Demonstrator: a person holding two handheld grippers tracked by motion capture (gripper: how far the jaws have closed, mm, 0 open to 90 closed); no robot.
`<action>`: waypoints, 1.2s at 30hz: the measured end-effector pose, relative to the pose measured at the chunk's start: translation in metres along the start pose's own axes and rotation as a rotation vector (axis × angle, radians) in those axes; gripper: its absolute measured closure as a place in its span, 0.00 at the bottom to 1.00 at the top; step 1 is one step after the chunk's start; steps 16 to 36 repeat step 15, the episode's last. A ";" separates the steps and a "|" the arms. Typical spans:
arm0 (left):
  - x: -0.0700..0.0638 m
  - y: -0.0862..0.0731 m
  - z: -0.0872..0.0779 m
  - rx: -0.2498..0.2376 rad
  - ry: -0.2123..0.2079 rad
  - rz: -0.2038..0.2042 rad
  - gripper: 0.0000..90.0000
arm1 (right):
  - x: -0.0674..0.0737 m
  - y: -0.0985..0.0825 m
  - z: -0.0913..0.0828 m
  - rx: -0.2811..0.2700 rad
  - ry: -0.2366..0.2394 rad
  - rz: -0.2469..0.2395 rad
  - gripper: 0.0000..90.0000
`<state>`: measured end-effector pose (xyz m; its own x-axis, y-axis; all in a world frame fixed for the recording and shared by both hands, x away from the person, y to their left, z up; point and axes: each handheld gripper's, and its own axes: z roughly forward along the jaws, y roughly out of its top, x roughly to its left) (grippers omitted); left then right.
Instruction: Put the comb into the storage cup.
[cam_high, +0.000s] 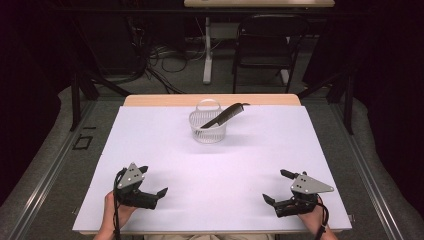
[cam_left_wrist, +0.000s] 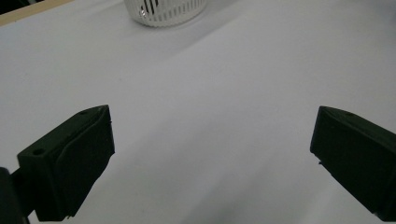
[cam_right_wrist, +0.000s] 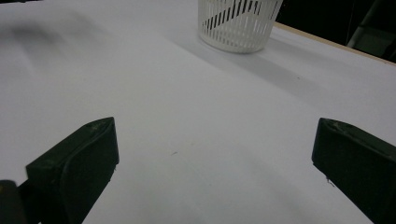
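Dark plastic comb (cam_high: 227, 114) propped slanting in small white slotted plastic basket (cam_high: 207, 126), far centre; left gripper (cam_high: 152, 183) and right gripper (cam_high: 276, 187) resting near, jaws spread, empty.

light: bright table (cam_high: 210, 165), dark surroundings | shadows: soft | focus: near claws slightly blurred

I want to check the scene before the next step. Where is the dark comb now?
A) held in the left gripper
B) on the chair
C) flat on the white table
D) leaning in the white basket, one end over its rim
D: the comb stands slanted in the basket, its upper end past the rim.
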<state>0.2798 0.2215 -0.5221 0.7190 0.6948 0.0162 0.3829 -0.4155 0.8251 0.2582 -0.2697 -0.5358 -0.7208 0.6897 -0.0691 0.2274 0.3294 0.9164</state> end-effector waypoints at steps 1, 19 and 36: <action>-0.001 -0.001 -0.001 -0.002 0.003 -0.001 0.00 | 0.000 0.000 0.000 0.001 0.000 0.001 0.00; -0.002 -0.011 -0.010 -0.008 0.015 -0.013 0.00 | 0.000 0.000 0.000 0.001 0.001 0.000 0.00; -0.002 -0.011 -0.010 -0.008 0.015 -0.013 0.00 | 0.000 0.000 0.000 0.001 0.001 0.000 0.00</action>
